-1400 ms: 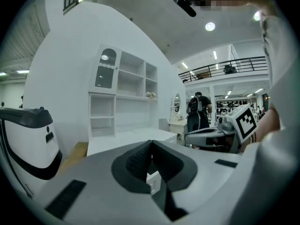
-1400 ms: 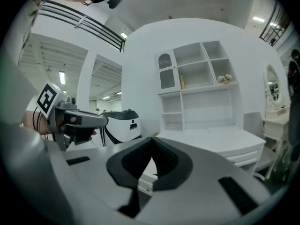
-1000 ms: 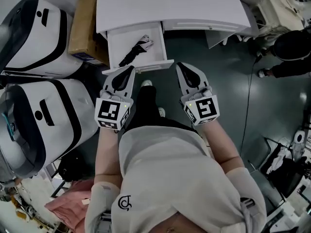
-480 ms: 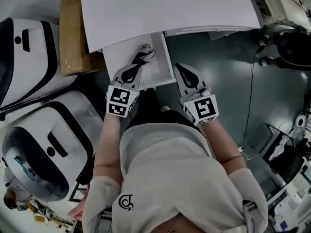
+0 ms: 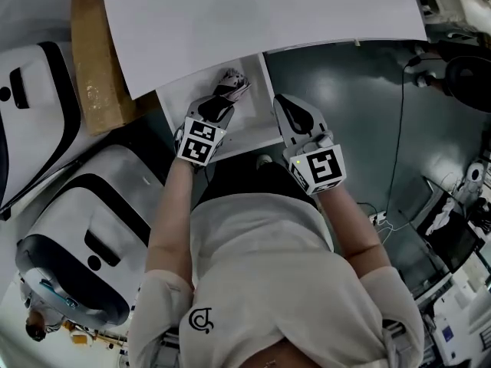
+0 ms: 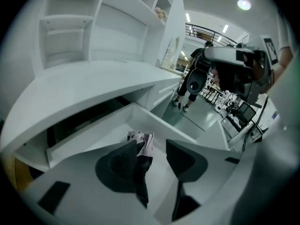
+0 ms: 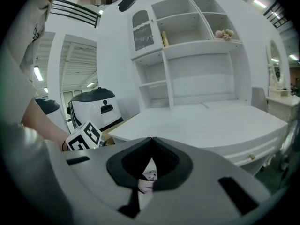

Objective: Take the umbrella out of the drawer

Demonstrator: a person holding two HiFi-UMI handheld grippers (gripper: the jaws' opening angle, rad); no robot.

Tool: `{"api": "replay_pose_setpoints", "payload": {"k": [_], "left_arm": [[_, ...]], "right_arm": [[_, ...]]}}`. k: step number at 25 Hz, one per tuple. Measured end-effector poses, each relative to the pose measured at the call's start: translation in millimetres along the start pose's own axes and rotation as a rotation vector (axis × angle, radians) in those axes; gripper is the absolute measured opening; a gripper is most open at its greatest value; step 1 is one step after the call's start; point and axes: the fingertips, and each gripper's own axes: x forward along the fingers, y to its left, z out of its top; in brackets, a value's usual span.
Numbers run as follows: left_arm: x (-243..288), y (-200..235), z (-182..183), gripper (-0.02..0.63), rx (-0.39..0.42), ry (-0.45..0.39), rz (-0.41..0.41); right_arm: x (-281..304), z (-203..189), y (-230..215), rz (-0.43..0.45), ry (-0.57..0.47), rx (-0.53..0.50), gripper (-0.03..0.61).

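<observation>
The white drawer (image 5: 178, 104) stands pulled out under the desk top (image 5: 253, 21). In it lies the folded umbrella (image 5: 232, 83), with a black handle end and pale patterned fabric. My left gripper (image 5: 218, 106) is down inside the drawer over the umbrella's dark end. In the left gripper view its jaws are opening: the umbrella (image 6: 141, 149) lies just below the gap of the left gripper (image 6: 152, 149), nearer the left jaw, and the pads do not press it. My right gripper (image 5: 285, 110) hangs shut beside the drawer's right wall. In its own view the right gripper (image 7: 152, 139) has its tips together.
Two large white-and-black machines (image 5: 84, 228) stand at the left, with a cardboard box (image 5: 92, 60) behind them. A cable (image 5: 395, 129) runs over the dark floor at the right. White shelves (image 7: 187, 55) rise above the desk. A person (image 6: 194, 83) stands far off.
My left gripper has gone forward and down from the drawer's front edge into the drawer, over the umbrella. My right gripper has come forward beside the drawer.
</observation>
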Motion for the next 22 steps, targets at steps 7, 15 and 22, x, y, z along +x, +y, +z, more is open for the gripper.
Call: {"api": "replay_pose_setpoints", "payload": {"k": [7, 15, 22], "left_arm": [[54, 14, -33, 0.337, -0.022, 0.129, -0.034], [109, 26, -58, 0.406, -0.016, 0.257, -0.009], [129, 38, -69, 0.420, -0.017, 0.314, 0.044]], "right_arm": [[20, -24, -12, -0.020, 0.051, 0.037, 0.008], [34, -46, -23, -0.051, 0.083, 0.080, 0.008], [33, -59, -25, -0.077, 0.106, 0.116, 0.008]]}}
